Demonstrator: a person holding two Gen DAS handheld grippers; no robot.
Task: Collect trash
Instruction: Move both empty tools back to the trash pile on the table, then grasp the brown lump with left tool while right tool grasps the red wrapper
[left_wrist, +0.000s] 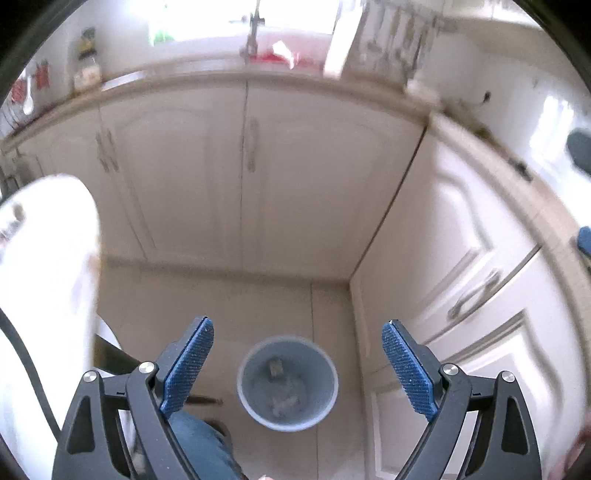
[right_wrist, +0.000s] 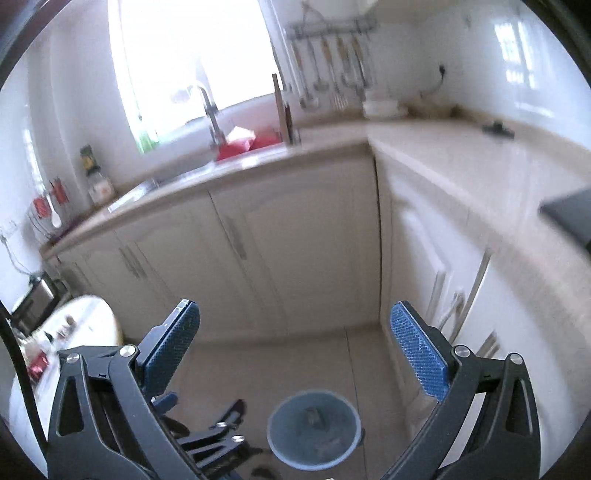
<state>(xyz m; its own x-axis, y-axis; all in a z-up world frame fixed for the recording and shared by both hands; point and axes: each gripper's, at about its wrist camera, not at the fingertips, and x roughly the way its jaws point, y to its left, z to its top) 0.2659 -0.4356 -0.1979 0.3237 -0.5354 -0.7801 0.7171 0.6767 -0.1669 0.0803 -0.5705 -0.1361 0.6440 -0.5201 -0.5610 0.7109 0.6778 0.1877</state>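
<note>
Kitchen corner viewed from above: cream cabinets enclose a tiled floor on which stands a grey-blue bin, open-topped, holding a few crumpled scraps. The scraps look light, soft and easily crushed, best pinched across their bulk. Left gripper and right gripper both hang above, jaws wide apart, holding nothing.

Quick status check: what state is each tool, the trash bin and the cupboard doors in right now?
Left tool: open, nothing between its pads.
Right tool: open, empty.
Trash bin: upright on the floor, no lid, some trash lying at the bottom.
Cupboard doors: shut.
Tap: too blurred to tell whether it runs.
</note>
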